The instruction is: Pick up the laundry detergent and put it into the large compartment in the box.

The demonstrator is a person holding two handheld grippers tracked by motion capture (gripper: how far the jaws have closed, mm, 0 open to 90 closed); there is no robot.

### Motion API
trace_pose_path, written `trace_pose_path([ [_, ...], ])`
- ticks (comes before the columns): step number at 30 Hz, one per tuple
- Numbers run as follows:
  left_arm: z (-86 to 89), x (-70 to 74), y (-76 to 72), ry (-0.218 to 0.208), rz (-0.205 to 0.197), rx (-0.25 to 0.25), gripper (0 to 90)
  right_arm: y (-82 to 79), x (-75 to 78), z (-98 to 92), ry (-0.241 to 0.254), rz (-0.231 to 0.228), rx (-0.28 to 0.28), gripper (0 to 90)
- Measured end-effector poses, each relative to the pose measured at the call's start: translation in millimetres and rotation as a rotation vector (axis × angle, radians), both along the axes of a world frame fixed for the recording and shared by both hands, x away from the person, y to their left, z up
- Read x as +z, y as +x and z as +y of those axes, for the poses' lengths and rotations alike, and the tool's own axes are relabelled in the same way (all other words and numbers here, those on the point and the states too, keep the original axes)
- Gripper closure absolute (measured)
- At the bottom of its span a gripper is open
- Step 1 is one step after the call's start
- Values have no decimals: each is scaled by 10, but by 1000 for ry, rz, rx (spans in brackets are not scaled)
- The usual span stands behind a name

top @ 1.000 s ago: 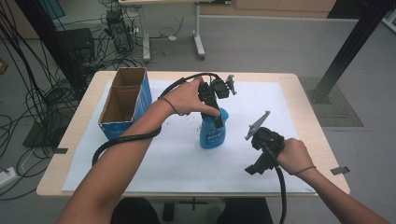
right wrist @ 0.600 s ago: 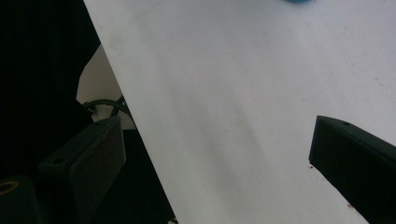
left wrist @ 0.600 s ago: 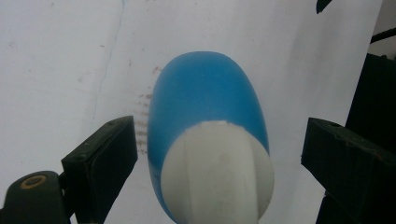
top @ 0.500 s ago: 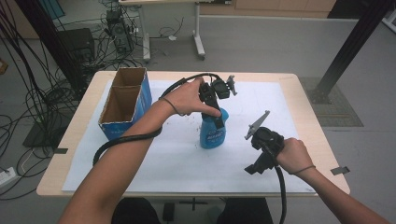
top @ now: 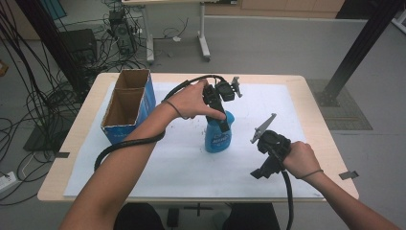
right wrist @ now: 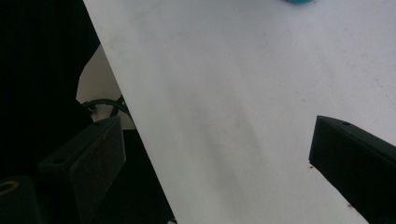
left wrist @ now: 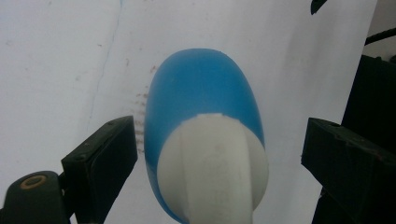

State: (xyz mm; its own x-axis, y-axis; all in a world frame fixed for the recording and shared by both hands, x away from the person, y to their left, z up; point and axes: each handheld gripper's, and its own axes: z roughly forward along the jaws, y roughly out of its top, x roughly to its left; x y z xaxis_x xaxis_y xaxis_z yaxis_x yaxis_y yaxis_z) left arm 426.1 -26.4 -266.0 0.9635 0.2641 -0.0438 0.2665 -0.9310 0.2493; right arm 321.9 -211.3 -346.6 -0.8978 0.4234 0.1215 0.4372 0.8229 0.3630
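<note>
White sheet [top: 182, 167], wooden table [top: 57, 184], grey floor [top: 287, 43]

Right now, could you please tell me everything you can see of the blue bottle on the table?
The blue bottle looks like glossy plastic, with a white cap and a label too small to read. It stands upright on the white sheet, near the middle of the table. The left gripper comes down over its top, one jaw on either side of the cap, and neither presses on it.
</note>
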Motion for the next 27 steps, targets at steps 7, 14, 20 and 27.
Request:
trace_pose_path([
  [7,-5,-15,16,13,-8,5,115,-6,1,-6,1,3,-1,35],
  [14,7,-61,36,28,-13,12,139,-6,4,-18,1,1,-2,36],
  [20,23,-88,48,33,-10,16,193,-8,5,-22,5,3,-4,35],
  [27,9,-90,39,37,-9,5,263,-5,-2,-19,6,5,-4,35],
])
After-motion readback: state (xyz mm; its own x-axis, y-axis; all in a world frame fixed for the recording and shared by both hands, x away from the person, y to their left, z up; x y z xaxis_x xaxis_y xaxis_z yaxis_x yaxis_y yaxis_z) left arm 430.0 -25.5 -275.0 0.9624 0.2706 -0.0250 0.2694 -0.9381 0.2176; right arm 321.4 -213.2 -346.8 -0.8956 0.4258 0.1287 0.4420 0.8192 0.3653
